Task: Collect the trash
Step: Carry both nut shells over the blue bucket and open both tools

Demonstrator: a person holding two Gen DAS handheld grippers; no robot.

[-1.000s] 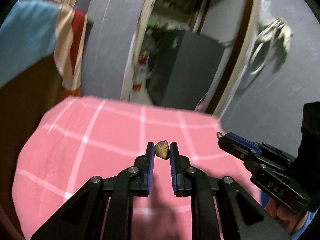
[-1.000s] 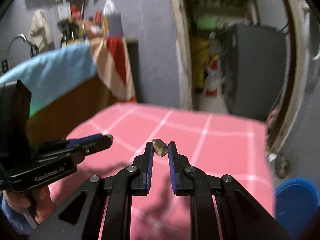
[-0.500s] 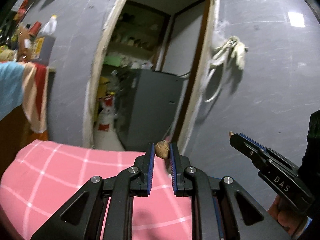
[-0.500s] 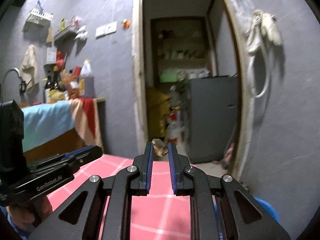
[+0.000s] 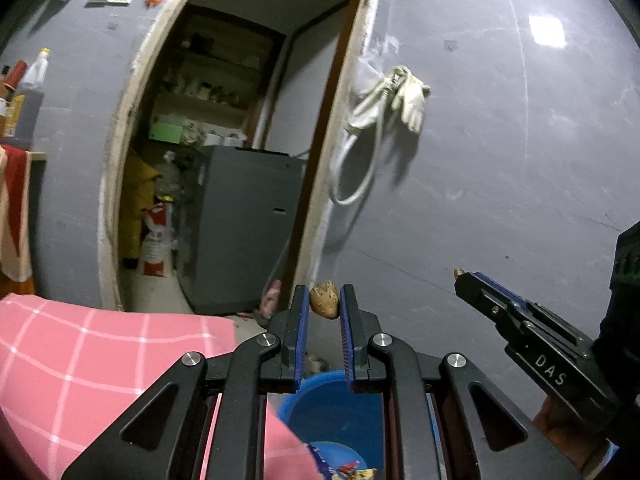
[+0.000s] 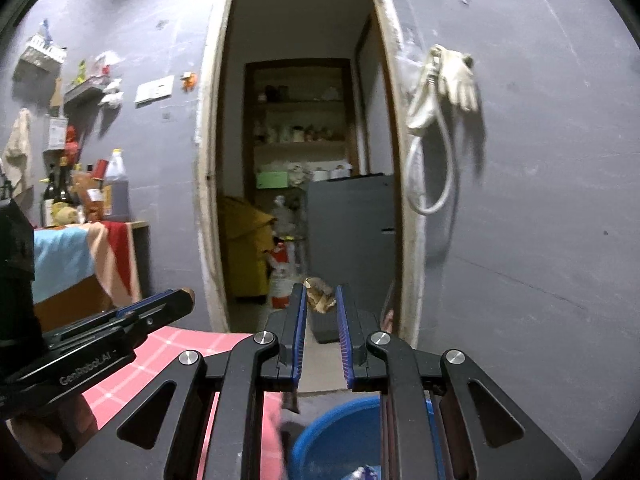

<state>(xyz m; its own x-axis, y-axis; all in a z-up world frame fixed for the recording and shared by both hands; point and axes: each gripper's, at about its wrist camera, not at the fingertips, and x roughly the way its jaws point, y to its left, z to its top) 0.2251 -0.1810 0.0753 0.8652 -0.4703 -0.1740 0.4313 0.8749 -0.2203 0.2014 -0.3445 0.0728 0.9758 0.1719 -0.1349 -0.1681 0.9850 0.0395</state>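
**Two small scraps held up above the blue bin**

A grey wall with an open doorway (image 6: 304,160) is seen ahead. A white glove (image 5: 408,96) and a hose loop are hung on the wall beside the door frame. A table with a pink checked cloth (image 5: 88,352) is seen low on the left, and its near right corner ends just beside a blue bin (image 5: 332,404) on the floor. Some wrappers are seen inside the bin.

A small brown scrap (image 5: 325,301), like a nut shell, is pinched at the very tips of the left gripper (image 5: 325,308). The fingers are set narrow around it. A crumpled brown scrap (image 6: 320,294) is pinched the same way by the right gripper (image 6: 320,304), also narrow. Both scraps are held in the air, past the table corner and above the bin.

The scraps are judged to be very light and dry. The shell looks hard and a bit round, so it could slip out. The crumpled one looks soft and could be squashed. Both are best held across the middle.
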